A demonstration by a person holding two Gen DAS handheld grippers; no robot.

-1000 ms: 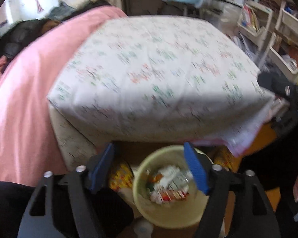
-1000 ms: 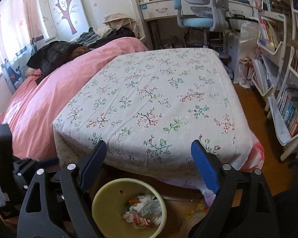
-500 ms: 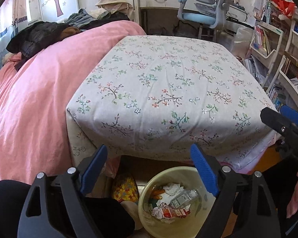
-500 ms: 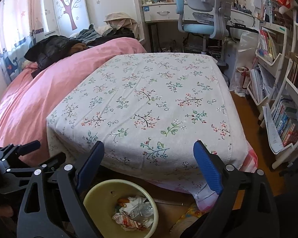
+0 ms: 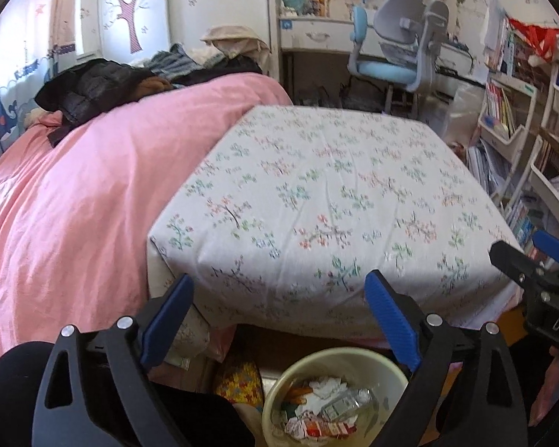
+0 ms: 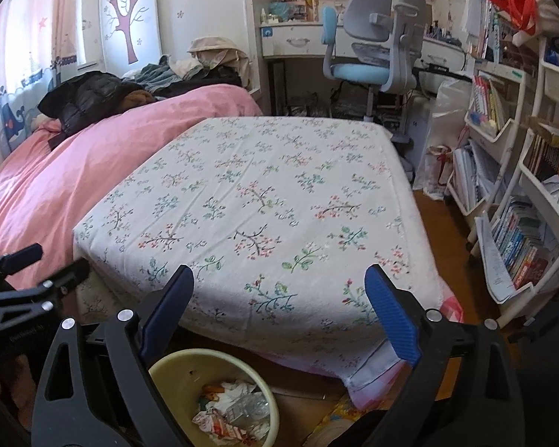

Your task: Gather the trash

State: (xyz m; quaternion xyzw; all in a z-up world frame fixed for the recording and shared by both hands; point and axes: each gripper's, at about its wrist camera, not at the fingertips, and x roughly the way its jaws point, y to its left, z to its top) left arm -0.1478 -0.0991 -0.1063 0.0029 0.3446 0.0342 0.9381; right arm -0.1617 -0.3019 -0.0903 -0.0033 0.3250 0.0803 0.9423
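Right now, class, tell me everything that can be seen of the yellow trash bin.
The trash bin is round, open-topped and pale yellow, plastic by the look of it, with a smooth rolled rim. It stands upright on the wooden floor just below the near edge of the floral bedsheet, low between the two grippers. Its bottom holds crumpled white paper, colourful wrappers and a crushed clear plastic piece; the upper wall is bare. A yellow patterned item lies close on its left. Neither gripper touches it.
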